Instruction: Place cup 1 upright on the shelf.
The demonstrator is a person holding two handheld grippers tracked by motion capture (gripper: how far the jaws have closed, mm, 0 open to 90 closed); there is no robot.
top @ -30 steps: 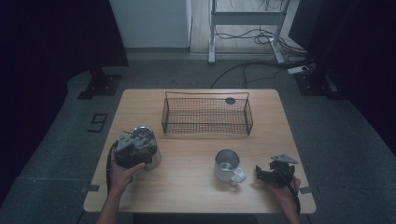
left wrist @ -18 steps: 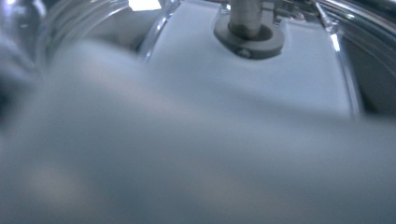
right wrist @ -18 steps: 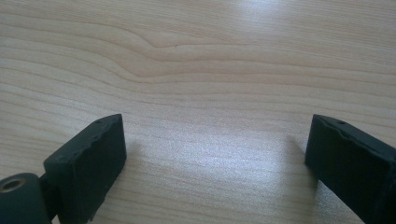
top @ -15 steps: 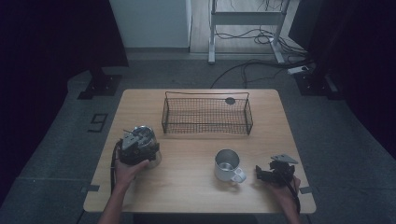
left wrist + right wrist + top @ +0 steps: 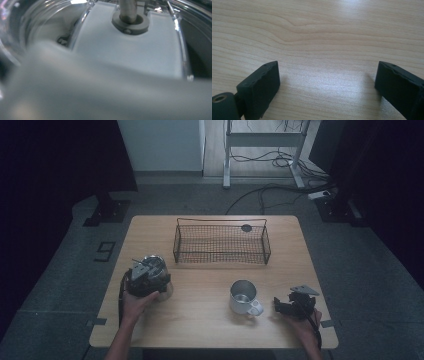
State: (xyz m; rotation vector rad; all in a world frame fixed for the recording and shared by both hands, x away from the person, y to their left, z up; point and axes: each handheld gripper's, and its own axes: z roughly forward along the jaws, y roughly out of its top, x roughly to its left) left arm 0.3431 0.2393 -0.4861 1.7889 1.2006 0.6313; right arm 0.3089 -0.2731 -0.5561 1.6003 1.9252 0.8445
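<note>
- desk (image 5: 200,320): light wood, carries everything.
- basket (image 5: 221,244): black wire, far middle of desk, looks empty; a small dark disc (image 5: 246,227) lies behind it on the desk.
- glass jar (image 5: 152,270): near-left part of desk, well apart from basket; left claw (image 5: 145,279) is right on top of it. Left gripper view is blurred close-up of glass wall, a pale plate and a metal rod with collar (image 5: 130,18).
- left claw: cannot tell whether it is spread or pinching, jaws hidden.
- mug (image 5: 243,296): metal, white handle, upright near-right, just beside right claw (image 5: 285,306), not touching.
- right claw: jaws spread wide over bare wood, holding nothing.
- likely step: grip jar for the basket. Advice: seat jaws square on rim, squeeze gently since glass is slippery, lift straight up.
</note>
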